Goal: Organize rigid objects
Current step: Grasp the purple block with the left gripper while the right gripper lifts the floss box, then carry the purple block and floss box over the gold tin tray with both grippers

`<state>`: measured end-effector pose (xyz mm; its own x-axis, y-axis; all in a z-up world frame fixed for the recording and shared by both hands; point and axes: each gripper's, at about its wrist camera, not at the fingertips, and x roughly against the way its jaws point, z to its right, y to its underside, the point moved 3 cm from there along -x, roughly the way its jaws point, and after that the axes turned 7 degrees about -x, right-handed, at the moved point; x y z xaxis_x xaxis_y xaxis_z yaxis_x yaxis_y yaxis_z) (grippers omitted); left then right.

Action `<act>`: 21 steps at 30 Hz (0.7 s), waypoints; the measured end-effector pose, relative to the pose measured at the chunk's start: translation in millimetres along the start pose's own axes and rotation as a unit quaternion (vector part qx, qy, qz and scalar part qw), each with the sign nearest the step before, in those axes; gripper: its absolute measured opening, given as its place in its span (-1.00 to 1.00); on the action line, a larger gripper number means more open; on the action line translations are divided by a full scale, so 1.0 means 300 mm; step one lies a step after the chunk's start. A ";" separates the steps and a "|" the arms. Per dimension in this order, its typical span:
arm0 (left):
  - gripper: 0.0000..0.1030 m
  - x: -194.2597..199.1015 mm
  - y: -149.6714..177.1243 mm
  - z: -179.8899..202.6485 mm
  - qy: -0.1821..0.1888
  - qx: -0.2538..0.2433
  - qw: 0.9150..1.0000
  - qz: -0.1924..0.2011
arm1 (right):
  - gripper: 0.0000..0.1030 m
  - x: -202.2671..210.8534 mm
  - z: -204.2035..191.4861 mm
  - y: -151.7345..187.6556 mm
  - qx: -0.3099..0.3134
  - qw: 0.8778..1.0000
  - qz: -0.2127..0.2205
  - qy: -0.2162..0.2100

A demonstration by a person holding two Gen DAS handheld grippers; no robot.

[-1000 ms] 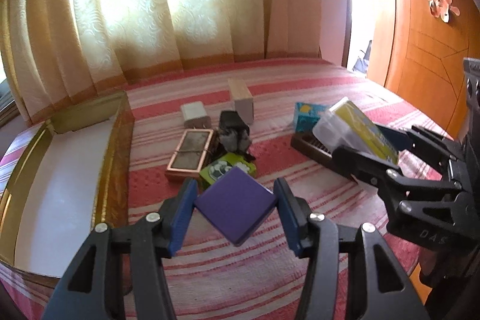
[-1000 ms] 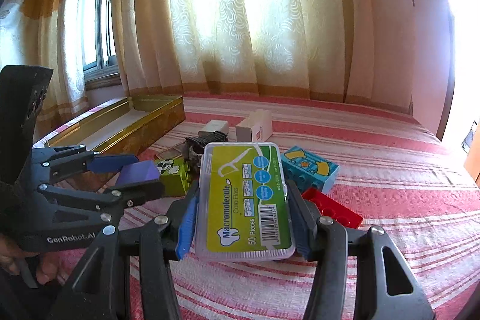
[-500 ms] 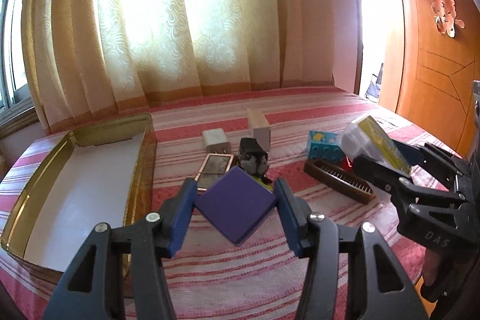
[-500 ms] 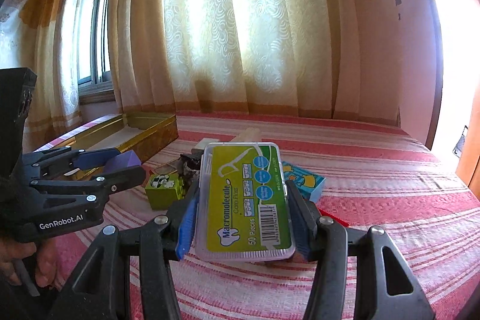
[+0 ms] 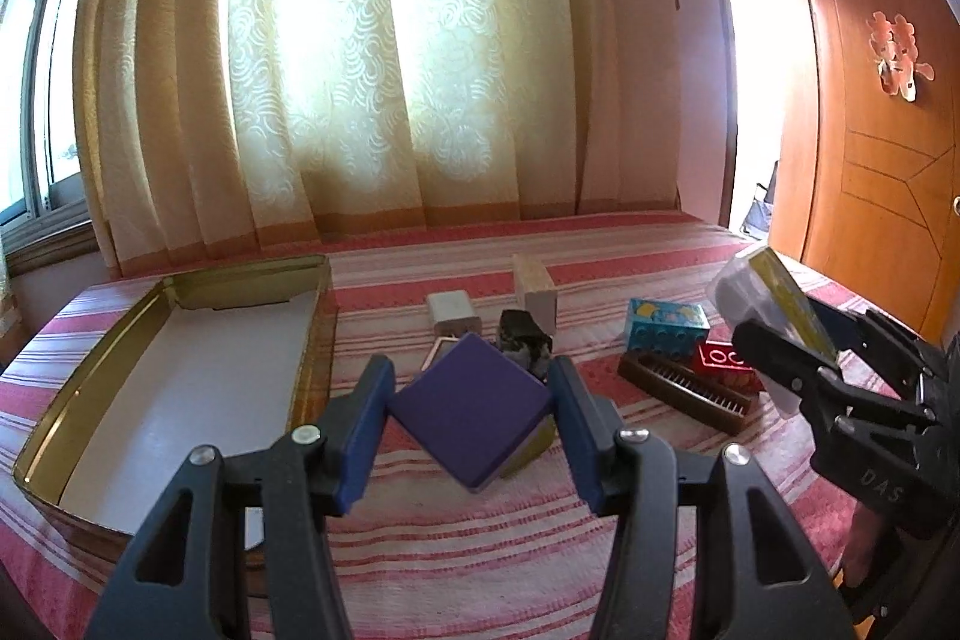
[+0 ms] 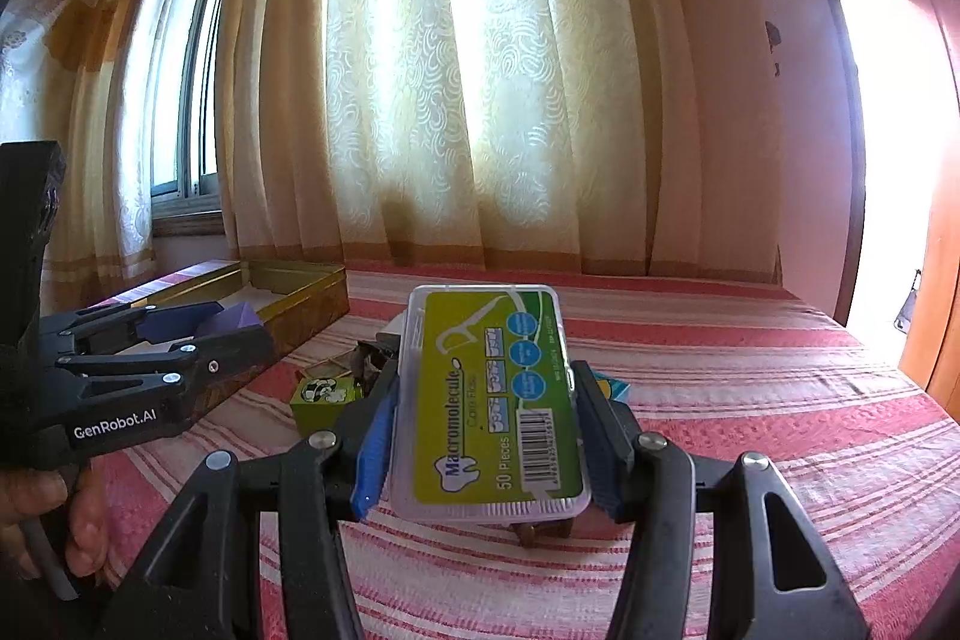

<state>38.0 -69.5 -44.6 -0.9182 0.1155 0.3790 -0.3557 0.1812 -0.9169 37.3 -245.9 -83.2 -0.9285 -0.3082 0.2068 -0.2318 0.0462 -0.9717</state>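
Left wrist view: the left tongs (image 5: 471, 415) pinch one flat purple square block (image 5: 469, 415) by two opposite corners, so it sits like a diamond, lifted above a bed with a red and cream striped cover (image 5: 480, 550). One long gold tray (image 5: 180, 370), white inside and holding nothing, lies to the left of the tongs and just beside them, its long side running away from the camera toward the curtain; the left hand is the nearer one to it, so a short carry leftward would likely bring the block over it. Loose on the bed ahead are one white adapter (image 5: 454, 311), one pale wooden block (image 5: 535, 293), one dark lumpy object (image 5: 525, 343), one blue toy brick (image 5: 666, 323), one red brick (image 5: 729, 367) and one brown comb (image 5: 684, 391). At the right edge, the right tongs (image 5: 798, 340) carry a clear case. Right wrist view: the right tongs (image 6: 480, 406) grip one clear floss pick case (image 6: 486, 400) across its narrow sides, its long axis pointing away from the camera, raised off the bed. The tray (image 6: 300, 292) lies far to the left, beyond the left tongs (image 6: 237, 319), which hold the purple block (image 6: 240, 319). One green box (image 6: 327, 394) rests on the bed below. A hand (image 6: 42, 514) holds the left handle.
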 end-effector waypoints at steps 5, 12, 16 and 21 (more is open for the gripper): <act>0.03 0.011 -0.002 -0.010 -0.008 0.005 1.000 0.012 | 0.08 0.010 0.002 -0.002 -0.003 1.000 0.015 0.006; 0.03 0.028 -0.002 -0.014 -0.015 0.005 1.000 0.025 | 0.08 0.018 0.001 -0.001 -0.003 1.000 0.023 0.012; 0.03 0.037 -0.002 -0.020 -0.017 0.007 0.999 0.032 | 0.08 0.023 0.003 -0.002 -0.007 0.999 0.028 0.015; 0.03 0.042 -0.001 -0.027 -0.018 0.009 0.999 0.037 | 0.08 0.031 0.000 -0.001 -0.008 0.999 0.038 0.021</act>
<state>27.9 -60.2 -38.6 -0.9478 0.0923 0.3051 -0.2888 0.1565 -0.9445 28.7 -248.6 -81.1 -0.9548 -0.2639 0.1371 -0.1641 0.0831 -0.9829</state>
